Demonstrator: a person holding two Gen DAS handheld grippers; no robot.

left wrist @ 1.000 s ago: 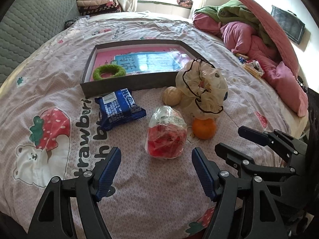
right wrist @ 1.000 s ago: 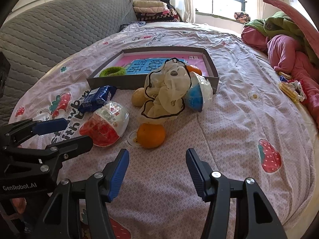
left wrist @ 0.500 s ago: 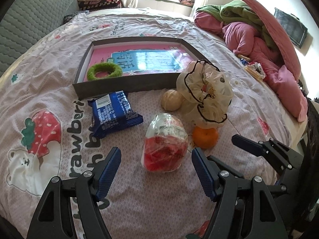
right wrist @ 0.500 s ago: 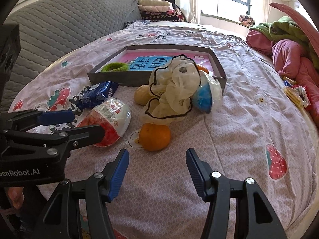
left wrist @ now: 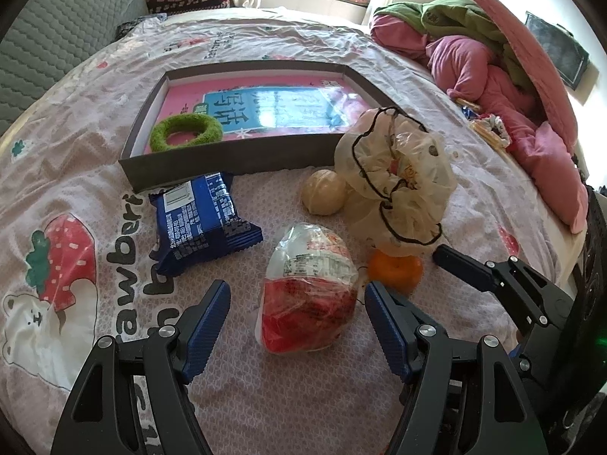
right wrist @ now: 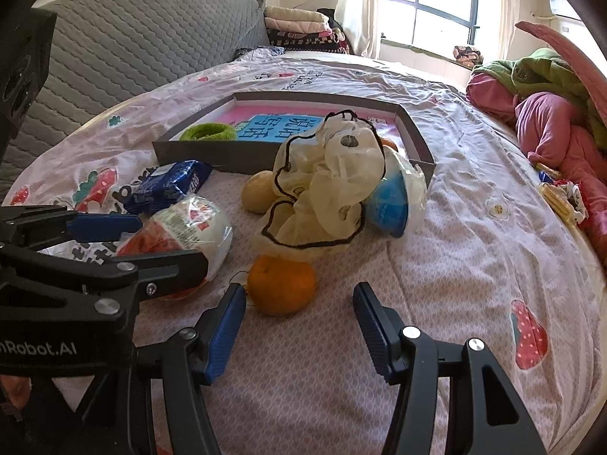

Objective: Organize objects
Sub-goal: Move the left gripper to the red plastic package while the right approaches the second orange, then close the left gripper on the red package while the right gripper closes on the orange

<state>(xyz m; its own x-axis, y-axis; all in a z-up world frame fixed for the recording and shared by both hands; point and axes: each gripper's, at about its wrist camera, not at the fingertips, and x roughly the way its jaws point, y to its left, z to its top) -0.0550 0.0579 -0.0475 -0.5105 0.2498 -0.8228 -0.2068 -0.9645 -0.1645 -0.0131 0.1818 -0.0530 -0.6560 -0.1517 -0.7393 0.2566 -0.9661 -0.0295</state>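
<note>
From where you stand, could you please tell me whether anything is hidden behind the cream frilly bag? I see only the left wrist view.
Observer: Yes, a blue ball in clear wrap leans against the far side of the cream frilly bag, by the tray corner.
Operator: Thank you. Does the tray hold anything besides the green ring?
Observer: Something orange peeps over the bag, inside the tray; I cannot tell what it is.
Operator: And how does the right gripper stand?
Observer: The right gripper is open, with the orange fruit just ahead between its fingertips, and neither pad presses on it.
</note>
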